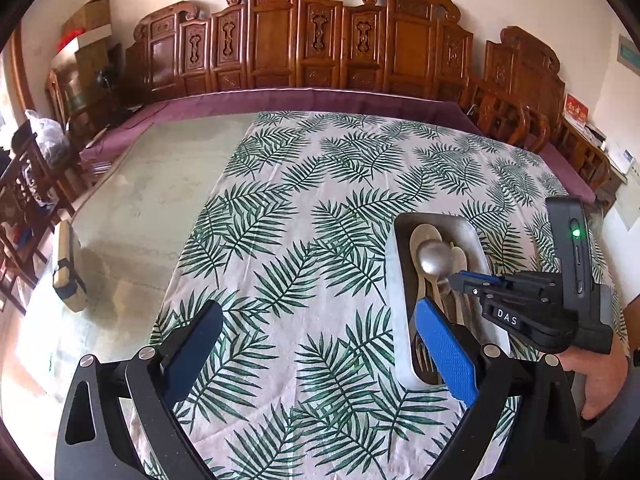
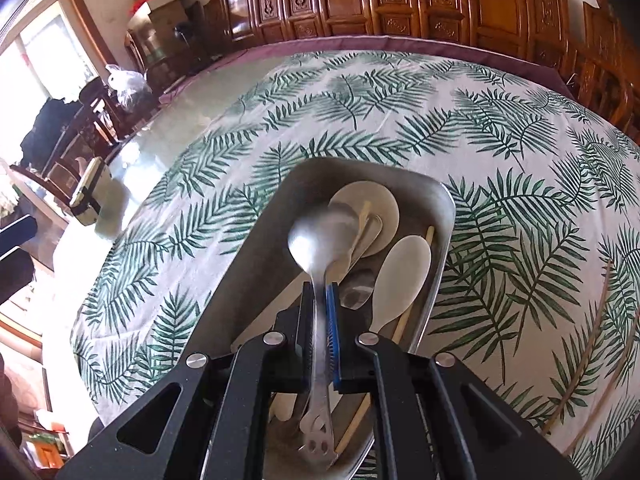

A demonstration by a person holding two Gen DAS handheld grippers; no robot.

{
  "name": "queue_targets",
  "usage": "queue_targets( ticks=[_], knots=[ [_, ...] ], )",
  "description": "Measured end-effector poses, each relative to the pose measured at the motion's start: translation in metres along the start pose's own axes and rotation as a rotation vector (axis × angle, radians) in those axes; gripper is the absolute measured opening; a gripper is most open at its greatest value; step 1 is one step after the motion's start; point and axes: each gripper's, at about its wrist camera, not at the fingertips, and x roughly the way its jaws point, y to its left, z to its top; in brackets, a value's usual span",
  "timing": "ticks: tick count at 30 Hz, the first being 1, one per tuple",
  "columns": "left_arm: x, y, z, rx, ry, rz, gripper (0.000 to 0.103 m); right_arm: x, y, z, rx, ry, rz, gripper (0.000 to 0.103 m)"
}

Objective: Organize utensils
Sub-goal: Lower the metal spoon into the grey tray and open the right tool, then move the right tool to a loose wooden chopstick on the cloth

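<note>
My right hand-held gripper (image 2: 319, 312) is clamped on the metal spoon (image 2: 320, 240) by its handle, low centre of frame, above the steel tray (image 2: 256, 264) of utensils on the bench (image 2: 520, 152). My left hand-held gripper (image 1: 316, 344) hangs spread wide, holding nothing, beside the tray.

You see a leaf-print tablecloth (image 1: 304, 216) on a glass-topped table (image 1: 152, 200), carved wooden chairs (image 1: 280, 36) behind, stacked cardboard boxes (image 1: 88, 28) at left.

fork (image 1: 425, 354) half behind left gripper (image 1: 320, 344), tray (image 2: 256, 264) near end hidden
</note>
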Motion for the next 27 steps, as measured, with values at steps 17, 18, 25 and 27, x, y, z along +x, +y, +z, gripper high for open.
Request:
queue_targets(
  ticks=[17, 18, 25, 27],
  knots=[
    [0.007, -0.05, 0.006, 0.043, -0.004, -0.054, 0.093, -0.088, -0.058, -0.04, 0.02, -0.093, -0.052, 0.01],
    [0.008, -0.056, 0.007, 0.048, -0.004, -0.061, 0.093, -0.094, -0.068, -0.046, 0.028, -0.093, -0.069, 0.01],
    [0.02, -0.099, 0.009, 0.091, 0.007, -0.11, 0.093, -0.113, -0.125, -0.072, 0.11, -0.092, -0.155, 0.016],
    [0.023, -0.111, 0.008, 0.102, 0.011, -0.122, 0.093, -0.114, -0.139, -0.079, 0.127, -0.089, -0.178, 0.019]
  ],
)
